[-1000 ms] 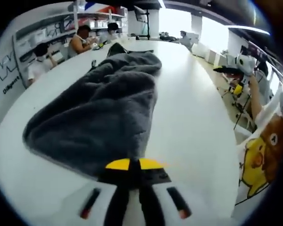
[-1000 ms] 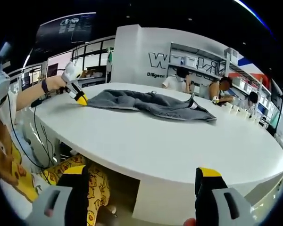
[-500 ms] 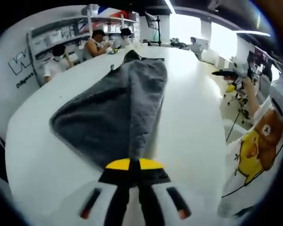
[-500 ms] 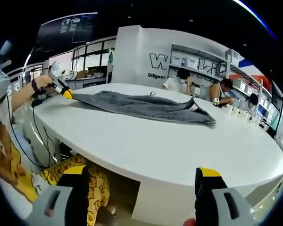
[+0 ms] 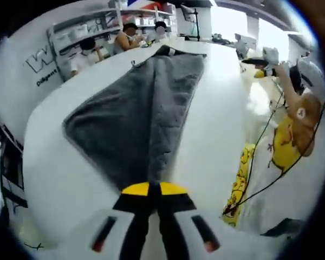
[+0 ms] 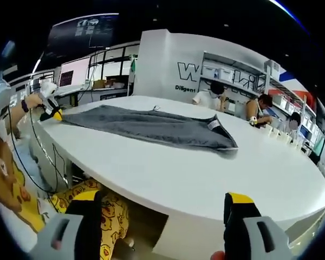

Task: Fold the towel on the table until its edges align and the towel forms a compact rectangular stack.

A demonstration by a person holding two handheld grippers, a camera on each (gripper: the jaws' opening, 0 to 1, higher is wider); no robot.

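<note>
A dark grey towel [image 5: 143, 114] lies stretched long across the white table [image 5: 216, 124], with a fold ridge running down its middle. My left gripper [image 5: 154, 189] is shut on the towel's near corner, pulled out past the table's edge. In the right gripper view the same towel [image 6: 151, 127] lies flat, and the left gripper [image 6: 53, 114] holds its left end in a hand. My right gripper [image 6: 162, 205] is open, jaws wide apart and empty, in front of the table's near edge [image 6: 179, 179]. In the left gripper view the right gripper [image 5: 260, 64] hangs off the table's far right side.
Several people [image 6: 211, 97] sit at the table's far side, under wall shelves [image 5: 92, 27]. Small cups [image 6: 284, 132] stand near the far right rim. A person's yellow-print shirt [image 5: 290, 143] and a hanging cable [image 5: 260, 162] are beside the table edge.
The left gripper has pulled the towel's corner back to the table edge. The bunched towel has stretched out long and flat. The right gripper has stayed open.
</note>
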